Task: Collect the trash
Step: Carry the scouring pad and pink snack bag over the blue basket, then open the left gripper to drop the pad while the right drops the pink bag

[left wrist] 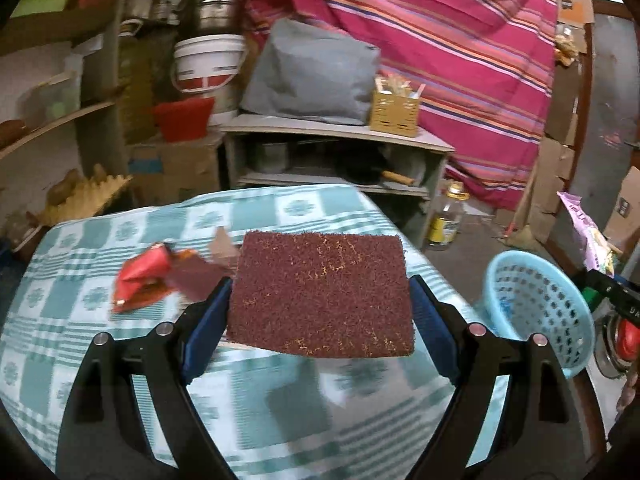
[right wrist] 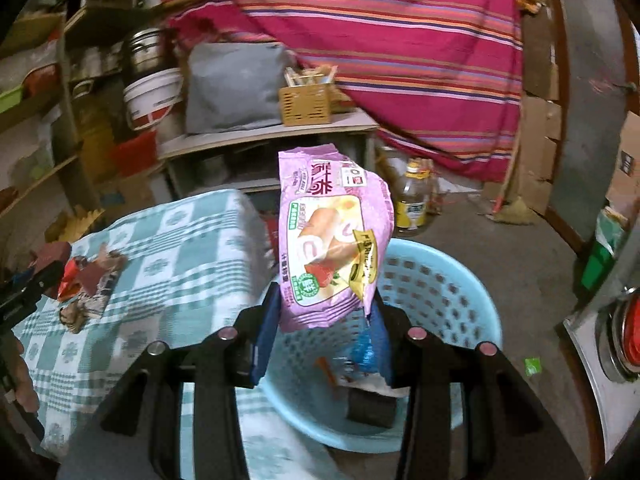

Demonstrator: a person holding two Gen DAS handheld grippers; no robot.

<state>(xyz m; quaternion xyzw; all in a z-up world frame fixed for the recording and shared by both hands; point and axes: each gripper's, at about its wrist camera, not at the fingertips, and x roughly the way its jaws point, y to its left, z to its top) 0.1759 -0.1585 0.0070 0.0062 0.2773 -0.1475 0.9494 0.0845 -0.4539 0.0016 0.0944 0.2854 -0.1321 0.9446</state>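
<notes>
You had the left gripper (left wrist: 320,320) clamped on the pad (left wrist: 322,294) over the table (left wrist: 80,312), and the right gripper (right wrist: 324,332) gripping the wrapper (right wrist: 332,240) above the basket (right wrist: 452,280), evidently for dropping.

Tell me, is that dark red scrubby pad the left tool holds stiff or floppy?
Probably fairly stiff: the scouring pad juts out flat between the left tool's fingers without drooping. Likely light, since an edge grip carries it. Its coarse, fibrous surface suggests it won't slip easily.
</notes>
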